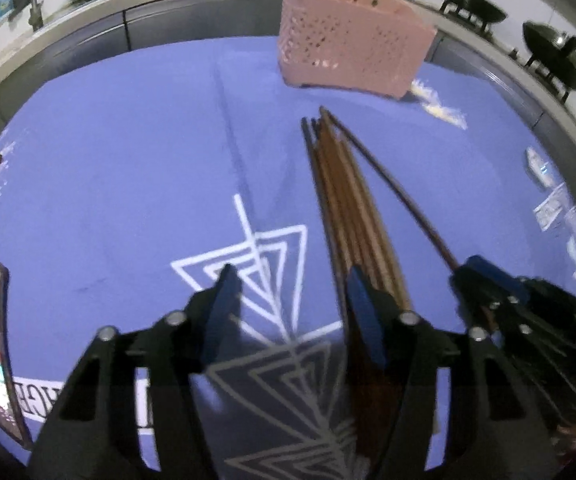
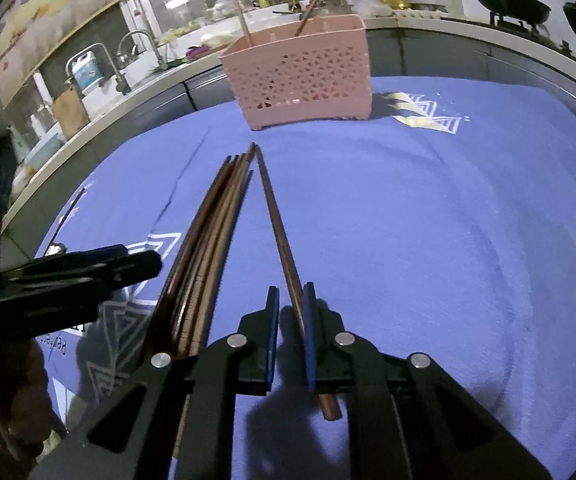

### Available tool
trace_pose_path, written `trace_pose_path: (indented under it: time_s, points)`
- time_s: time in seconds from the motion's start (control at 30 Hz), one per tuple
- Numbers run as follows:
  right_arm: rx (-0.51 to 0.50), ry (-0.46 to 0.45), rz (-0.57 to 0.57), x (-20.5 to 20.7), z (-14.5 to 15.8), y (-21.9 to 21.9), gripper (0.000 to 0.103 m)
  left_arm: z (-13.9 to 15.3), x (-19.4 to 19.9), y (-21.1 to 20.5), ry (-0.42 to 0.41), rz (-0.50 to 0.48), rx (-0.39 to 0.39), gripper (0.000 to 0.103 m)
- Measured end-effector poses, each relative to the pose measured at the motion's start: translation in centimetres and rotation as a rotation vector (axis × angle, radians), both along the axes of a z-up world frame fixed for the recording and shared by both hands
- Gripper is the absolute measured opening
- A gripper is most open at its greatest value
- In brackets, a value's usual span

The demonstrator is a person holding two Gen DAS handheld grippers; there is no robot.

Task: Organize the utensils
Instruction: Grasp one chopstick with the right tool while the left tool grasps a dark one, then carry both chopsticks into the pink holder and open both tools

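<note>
The chopsticks (image 2: 204, 248) beside the right gripper's (image 2: 291, 300) left finger look like dark brown wood with a smooth, faintly satin finish; the single chopstick (image 2: 278, 236) between its pads looks the same. Ahead of both tools, the basket (image 2: 299, 76) is pale pink plastic, matt and pierced with small cut-outs. Under everything lies a blue cloth (image 2: 407, 220), soft and matt, with white printed lines (slightly creased). The gripper fingers (image 1: 220, 300) are matt black plastic with blue pads and shiny metal pins (image 1: 407, 317).

Brown chopsticks (image 2: 208, 240), pink perforated basket (image 2: 299, 80), blue cloth (image 2: 407, 240) with white triangles
</note>
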State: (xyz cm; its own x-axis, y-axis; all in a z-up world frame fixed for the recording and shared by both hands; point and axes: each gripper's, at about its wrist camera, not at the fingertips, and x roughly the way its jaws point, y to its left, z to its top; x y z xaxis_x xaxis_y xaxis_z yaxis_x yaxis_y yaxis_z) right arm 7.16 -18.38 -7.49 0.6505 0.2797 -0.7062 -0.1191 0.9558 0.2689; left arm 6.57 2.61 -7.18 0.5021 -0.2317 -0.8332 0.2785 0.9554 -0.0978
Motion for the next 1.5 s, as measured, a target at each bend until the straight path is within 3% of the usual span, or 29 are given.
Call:
trace_pose_path:
  time_s: [0.07, 0.23, 0.47, 0.6, 1.0, 1.23, 1.5]
  points:
    - [-0.01, -0.004, 0.005, 0.0, 0.0, 0.0, 0.015, -0.2, 0.0, -0.1, -0.011, 0.01, 0.035, 0.047]
    - [-0.063, 0.001, 0.02, 0.6, 0.0, 0.3, 0.031, -0.2, -0.1, -0.9, -0.041, 0.01, 0.124, 0.046]
    - [-0.16, -0.025, 0.051, 0.9, 0.2, 1.2, 0.031, 1.4, -0.2, -0.4, -0.033, 0.006, 0.072, 0.046]
    - [-0.216, -0.035, 0.057, 1.3, -0.1, 1.7, 0.031, 1.3, -0.5, -1.1, -0.038, -0.012, 0.102, 0.046]
    - [-0.219, -0.033, 0.072, 2.0, -0.1, 1.8, 0.031, 0.2, 1.1, -2.3, -0.058, 0.008, 0.139, 0.047]
    - [-0.193, -0.005, 0.026, 2.5, 0.0, -0.5, 0.031, -0.5, 1.9, -1.7, -0.049, 0.007, 0.141, 0.046]
    - [-0.208, 0.072, 0.172, 7.8, 1.0, 1.8, 0.031, -0.1, 5.2, -2.3, -0.045, -0.037, 0.173, 0.046]
